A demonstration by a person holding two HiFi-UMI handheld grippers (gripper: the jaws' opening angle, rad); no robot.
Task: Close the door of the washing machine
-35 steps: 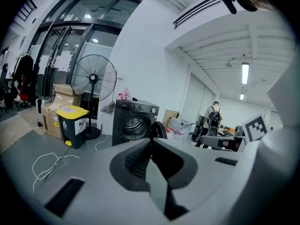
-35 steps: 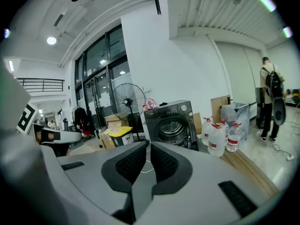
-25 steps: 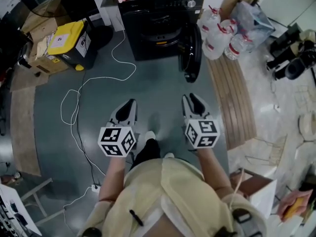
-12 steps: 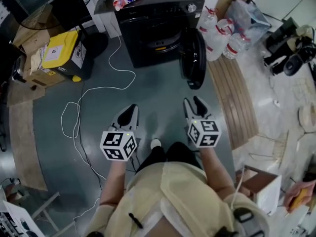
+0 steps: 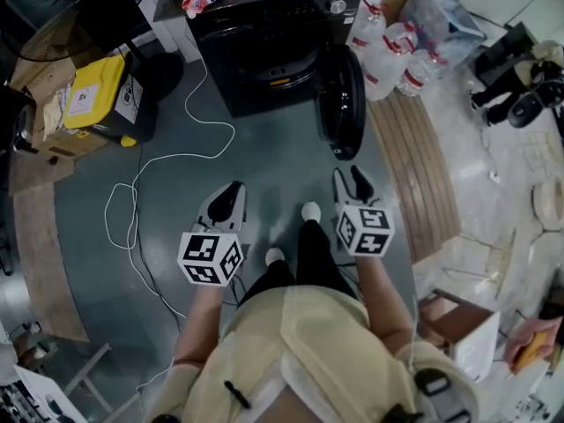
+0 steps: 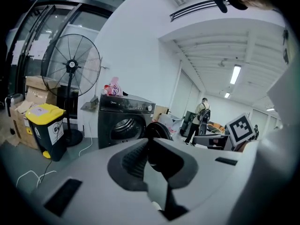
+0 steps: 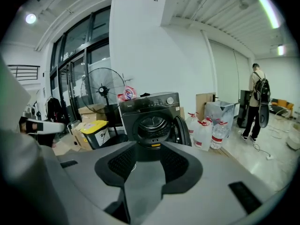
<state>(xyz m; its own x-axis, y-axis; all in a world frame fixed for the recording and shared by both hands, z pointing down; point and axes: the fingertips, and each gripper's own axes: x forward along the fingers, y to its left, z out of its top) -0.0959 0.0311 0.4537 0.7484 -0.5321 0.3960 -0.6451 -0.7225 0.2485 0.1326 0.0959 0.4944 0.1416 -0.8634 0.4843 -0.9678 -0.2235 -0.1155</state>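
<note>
The black washing machine (image 5: 264, 51) stands at the far end of the grey floor, and its round door (image 5: 342, 104) hangs open, swung out to the right. Both grippers hover over the floor well short of it, touching nothing. My left gripper (image 5: 231, 192) points at the machine's front (image 6: 123, 121) with a narrow gap between its pads and nothing in it. My right gripper (image 5: 351, 179) has just been opening; its jaws stand wide and empty. Between them I see the drum opening (image 7: 152, 121), with the door (image 7: 183, 128) to its right.
A white cable (image 5: 167, 161) loops over the floor at left, beside a yellow-lidded bin (image 5: 97, 91) and cardboard boxes. Water bottles (image 5: 388, 55) and a wooden slat strip (image 5: 414, 174) lie right of the door. A standing fan (image 6: 71, 64) is at left. A person (image 7: 257, 102) stands far right.
The person has stepped toward the machine, and one foot now shows between the two grippers. Both grippers have moved forward with the body. The door hangs as before.
</note>
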